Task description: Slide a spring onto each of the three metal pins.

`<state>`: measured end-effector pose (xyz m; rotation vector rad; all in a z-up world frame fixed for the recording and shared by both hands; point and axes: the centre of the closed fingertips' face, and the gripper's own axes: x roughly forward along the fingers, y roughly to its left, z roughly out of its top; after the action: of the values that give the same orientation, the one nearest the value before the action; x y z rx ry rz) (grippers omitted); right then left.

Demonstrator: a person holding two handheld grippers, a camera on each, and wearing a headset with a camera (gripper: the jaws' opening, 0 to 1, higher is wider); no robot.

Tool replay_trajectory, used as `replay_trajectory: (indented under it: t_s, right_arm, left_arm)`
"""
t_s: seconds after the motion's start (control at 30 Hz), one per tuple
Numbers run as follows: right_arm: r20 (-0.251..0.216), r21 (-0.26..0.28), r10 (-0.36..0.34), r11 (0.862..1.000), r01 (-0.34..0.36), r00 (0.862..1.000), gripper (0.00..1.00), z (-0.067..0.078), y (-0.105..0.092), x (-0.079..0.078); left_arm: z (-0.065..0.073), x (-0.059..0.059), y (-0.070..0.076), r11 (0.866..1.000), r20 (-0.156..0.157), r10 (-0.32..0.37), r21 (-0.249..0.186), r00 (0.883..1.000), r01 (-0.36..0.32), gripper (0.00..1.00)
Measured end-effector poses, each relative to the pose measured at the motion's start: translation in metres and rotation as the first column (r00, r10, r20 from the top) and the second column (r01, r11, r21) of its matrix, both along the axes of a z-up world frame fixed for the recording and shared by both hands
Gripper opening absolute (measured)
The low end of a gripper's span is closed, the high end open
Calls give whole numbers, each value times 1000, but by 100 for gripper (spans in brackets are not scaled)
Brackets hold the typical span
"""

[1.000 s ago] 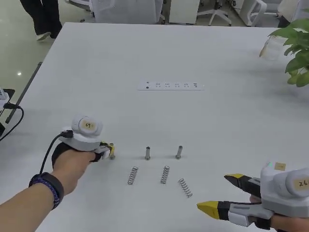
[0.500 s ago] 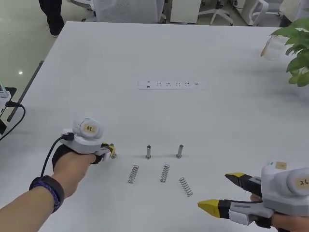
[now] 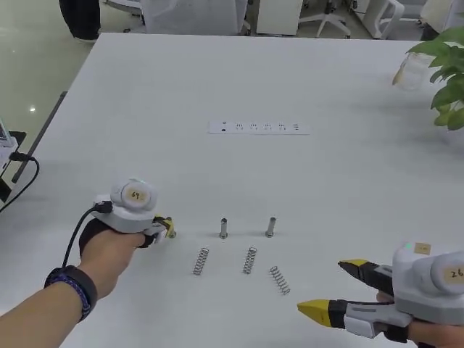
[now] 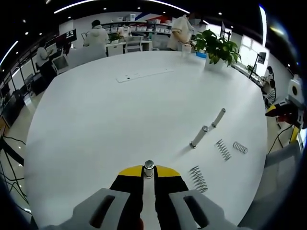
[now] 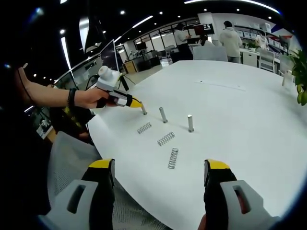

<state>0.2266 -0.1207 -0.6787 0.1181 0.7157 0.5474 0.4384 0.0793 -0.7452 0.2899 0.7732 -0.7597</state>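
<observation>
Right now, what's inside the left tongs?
A metal pin, clamped between the left tongs' yellow tips. In the left gripper view its head shows; the tips cover its shaft.

The tabletop (image 3: 217, 72) is smooth, matt white, and the power strip (image 3: 258, 128) at twelve o'clock on it looks like white plastic. The pins (image 3: 223, 228) are bright polished metal, the springs (image 3: 249, 260) at six o'clock of them thin shiny wire. The left tongs (image 3: 168, 229) and right tongs (image 3: 319, 288) have smooth white plastic shells and yellow-and-black tips.

left gripper (image 3: 166, 228) clamped on a pin (image 4: 149, 166), right gripper (image 3: 320, 287) fingers (image 3: 317, 313) spread wide
</observation>
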Motion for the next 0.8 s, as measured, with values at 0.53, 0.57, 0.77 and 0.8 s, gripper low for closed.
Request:
replay_trajectory:
  t_s: [0.53,0.57,0.77,0.8]
  right_arm:
    - [4,3,-3,1000,3,1000,74,1,-2,1]
    - [4,3,-4,1000,4,1000,74,1,-2,1]
    - [1,3,0,1000,0,1000,75,1,-2,0]
    - [1,2,1,1000,-1,1000,75,1,-2,0]
  left_arm:
    - [-3,-4,2,1000,-29,17,-10,999,-18,5]
    - [-3,-5,2,1000,-27,18,-11,999,-18,5]
    - [-4,-12,6,1000,-52,22,-20,998,-23,9]
    - [-4,-12,7,1000,-53,23,-21,998,-24,10]
